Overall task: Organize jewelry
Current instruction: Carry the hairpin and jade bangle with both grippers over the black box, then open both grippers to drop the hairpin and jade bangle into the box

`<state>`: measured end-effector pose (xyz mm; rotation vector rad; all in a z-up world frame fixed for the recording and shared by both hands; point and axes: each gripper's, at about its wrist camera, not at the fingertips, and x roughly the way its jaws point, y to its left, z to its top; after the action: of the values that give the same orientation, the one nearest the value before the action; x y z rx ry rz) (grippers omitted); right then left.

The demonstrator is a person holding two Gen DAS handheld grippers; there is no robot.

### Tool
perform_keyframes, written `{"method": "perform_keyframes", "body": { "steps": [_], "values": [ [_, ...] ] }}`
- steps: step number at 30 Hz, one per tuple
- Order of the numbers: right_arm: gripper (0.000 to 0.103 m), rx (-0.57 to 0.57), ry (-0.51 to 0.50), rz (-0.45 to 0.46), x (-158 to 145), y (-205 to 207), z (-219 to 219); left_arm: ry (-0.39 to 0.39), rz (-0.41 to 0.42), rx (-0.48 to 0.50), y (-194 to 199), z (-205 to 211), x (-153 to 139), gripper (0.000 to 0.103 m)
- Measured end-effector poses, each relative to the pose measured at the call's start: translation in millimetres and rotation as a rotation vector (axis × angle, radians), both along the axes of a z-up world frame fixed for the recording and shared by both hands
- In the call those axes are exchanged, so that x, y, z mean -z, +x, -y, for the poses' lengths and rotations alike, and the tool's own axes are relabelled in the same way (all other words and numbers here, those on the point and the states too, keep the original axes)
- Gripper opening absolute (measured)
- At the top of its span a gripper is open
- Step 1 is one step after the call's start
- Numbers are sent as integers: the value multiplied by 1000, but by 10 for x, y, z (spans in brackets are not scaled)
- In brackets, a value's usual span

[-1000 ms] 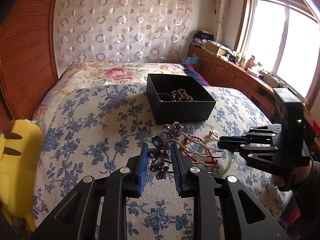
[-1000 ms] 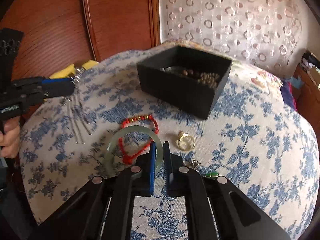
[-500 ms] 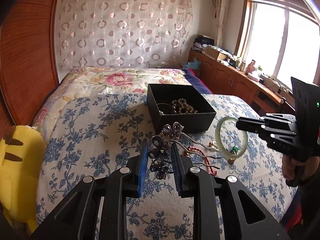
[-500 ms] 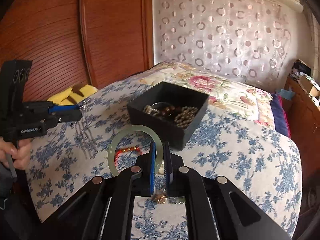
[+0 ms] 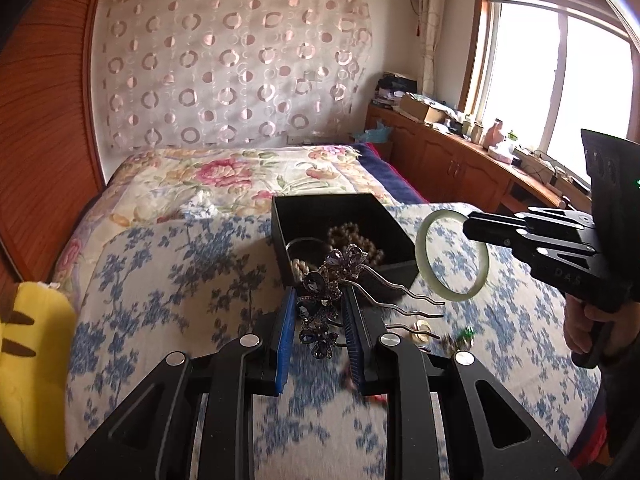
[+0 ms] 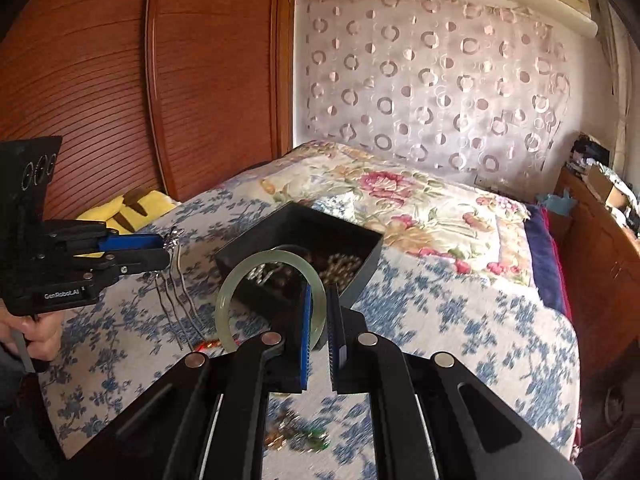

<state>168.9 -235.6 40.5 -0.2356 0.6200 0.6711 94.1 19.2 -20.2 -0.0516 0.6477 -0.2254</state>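
Observation:
My left gripper point(image 5: 319, 300) is shut on a purple jewelled hair comb point(image 5: 324, 292) with wavy metal prongs, held in the air just in front of the black jewelry box point(image 5: 400, 270). The comb also shows in the right wrist view point(image 6: 176, 276). My right gripper point(image 6: 319, 292) is shut on a pale green jade bangle point(image 6: 240, 276), held above the near side of the box point(image 6: 360, 272). The bangle hangs at the box's right edge in the left wrist view point(image 5: 448, 288). Beads and a bracelet lie inside the box.
A gold ring point(image 5: 420, 326), a green-stone piece point(image 5: 464, 334) and a red bead bracelet point(image 6: 208, 345) lie on the blue floral bedspread point(image 5: 168, 280). A yellow plush toy point(image 5: 32, 380) sits at the left. A wooden headboard stands behind, cabinets to the right.
Both grippers have moved toward the box. The bangle, lifted off the bedspread a second ago, has risen to the box's rim. The comb has advanced to the box's near edge.

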Motion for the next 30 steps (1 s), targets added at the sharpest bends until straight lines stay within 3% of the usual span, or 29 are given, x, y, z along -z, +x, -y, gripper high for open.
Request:
{"method": "perform_keyframes", "body": {
  "steps": [17,24,30],
  "values": [
    [8,46,44,15,-146,572,90,25,-30,18,858,126,-58,21],
    [8,50,30,39,-154,732,32,51,-66,23,1032,169,50,21],
    [8,11,48,-16,0,825,-63,47,-79,36,1075,174,67,23]
  ]
}}
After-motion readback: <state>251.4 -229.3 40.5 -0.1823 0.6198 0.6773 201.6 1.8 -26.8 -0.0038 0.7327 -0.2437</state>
